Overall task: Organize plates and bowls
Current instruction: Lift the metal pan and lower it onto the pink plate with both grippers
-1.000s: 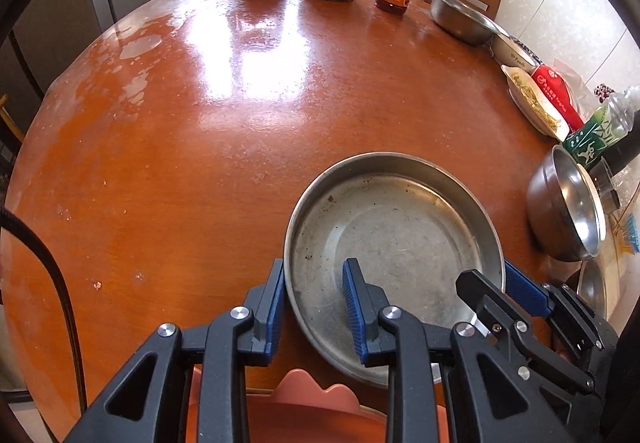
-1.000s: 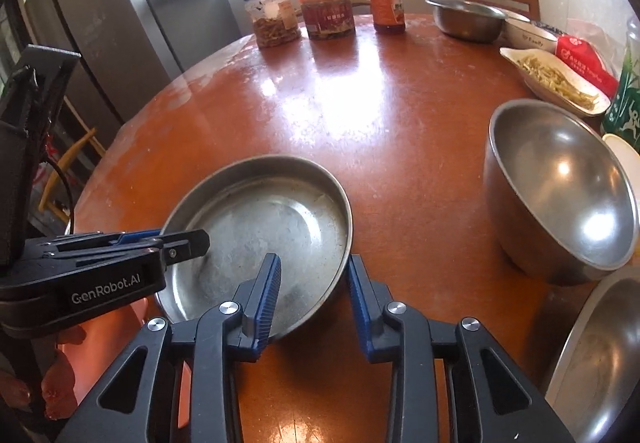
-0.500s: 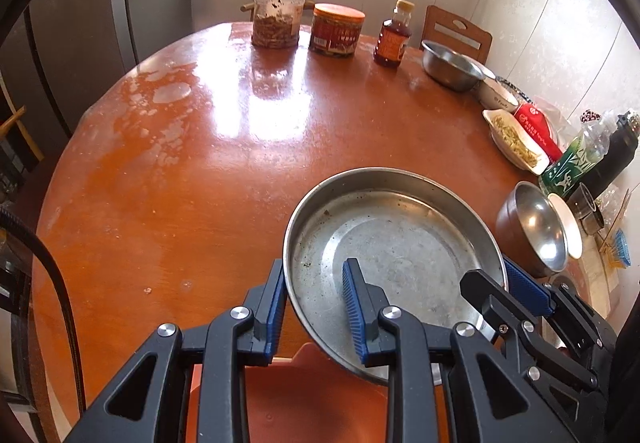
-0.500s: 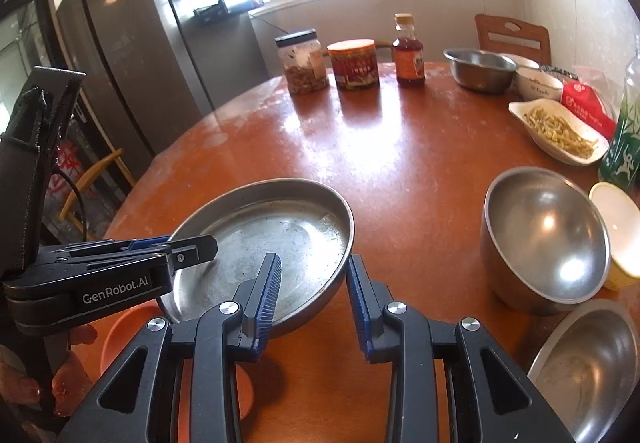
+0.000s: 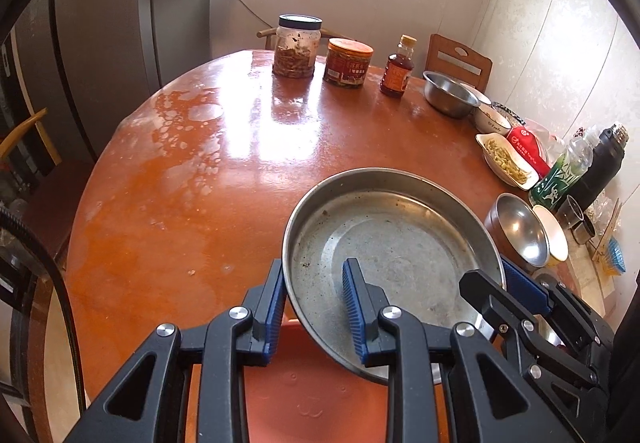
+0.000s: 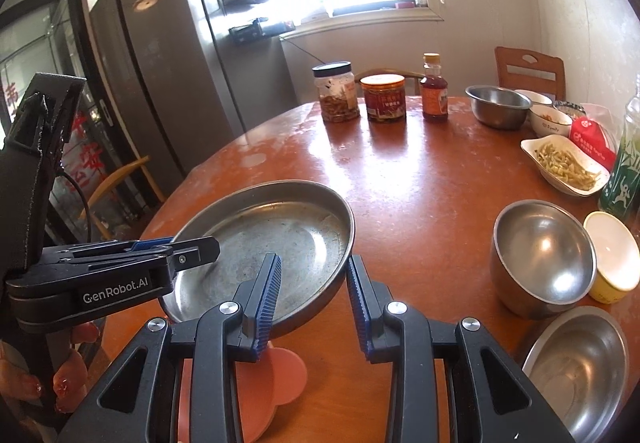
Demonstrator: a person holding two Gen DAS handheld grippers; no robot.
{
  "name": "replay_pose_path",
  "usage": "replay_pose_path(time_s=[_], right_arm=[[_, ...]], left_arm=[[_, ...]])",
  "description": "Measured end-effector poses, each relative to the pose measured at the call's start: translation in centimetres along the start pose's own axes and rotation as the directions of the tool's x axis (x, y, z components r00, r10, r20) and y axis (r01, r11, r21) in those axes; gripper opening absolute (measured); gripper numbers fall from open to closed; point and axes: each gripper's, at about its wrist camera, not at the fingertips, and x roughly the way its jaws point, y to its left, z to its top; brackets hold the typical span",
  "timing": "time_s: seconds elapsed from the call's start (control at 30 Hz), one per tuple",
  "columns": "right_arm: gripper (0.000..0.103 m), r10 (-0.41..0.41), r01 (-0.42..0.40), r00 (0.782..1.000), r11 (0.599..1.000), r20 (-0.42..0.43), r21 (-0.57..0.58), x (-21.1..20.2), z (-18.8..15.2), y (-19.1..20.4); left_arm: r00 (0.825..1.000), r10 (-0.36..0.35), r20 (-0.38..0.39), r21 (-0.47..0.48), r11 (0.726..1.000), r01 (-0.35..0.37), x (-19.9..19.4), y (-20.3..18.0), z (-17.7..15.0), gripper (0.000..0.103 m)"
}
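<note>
Both the left gripper and right gripper straddle opposite rims of one shallow steel plate held above a pink plate, with three steel bowls on the round orange table by a fridge.

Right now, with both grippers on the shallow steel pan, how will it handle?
Shallow steel pan looks rigid, so it should not flex. Its smooth thin rim may slip in the left gripper and right gripper. Wide, empty: probably light, yet could tilt.
</note>
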Motion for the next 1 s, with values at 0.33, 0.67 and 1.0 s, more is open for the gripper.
replay_pose_path(time_s=[0.33,0.67,1.0], right_arm=[[0.035,0.033,-0.033,0.999,0.998,-0.006,-0.046,-0.8,-1.3,2.5],[0.036,0.043,-0.046,0.998,0.994,-0.036,-0.096,-1.0,-3.1,4.2],[0.036,0.042,-0.052,0.996,0.989,-0.075,-0.135,-0.4,-4.9,5.1]], left_arm=[[0.999,0.031,0.033,-0.028,0.999,-0.030,-2.3,1.8,-2.4,0.028],[0.997,0.059,0.043,-0.044,0.997,-0.057,-2.8,2.9,-4.7,0.028],[0.996,0.081,0.035,-0.049,0.996,-0.079,-2.5,3.8,-6.7,0.028]])
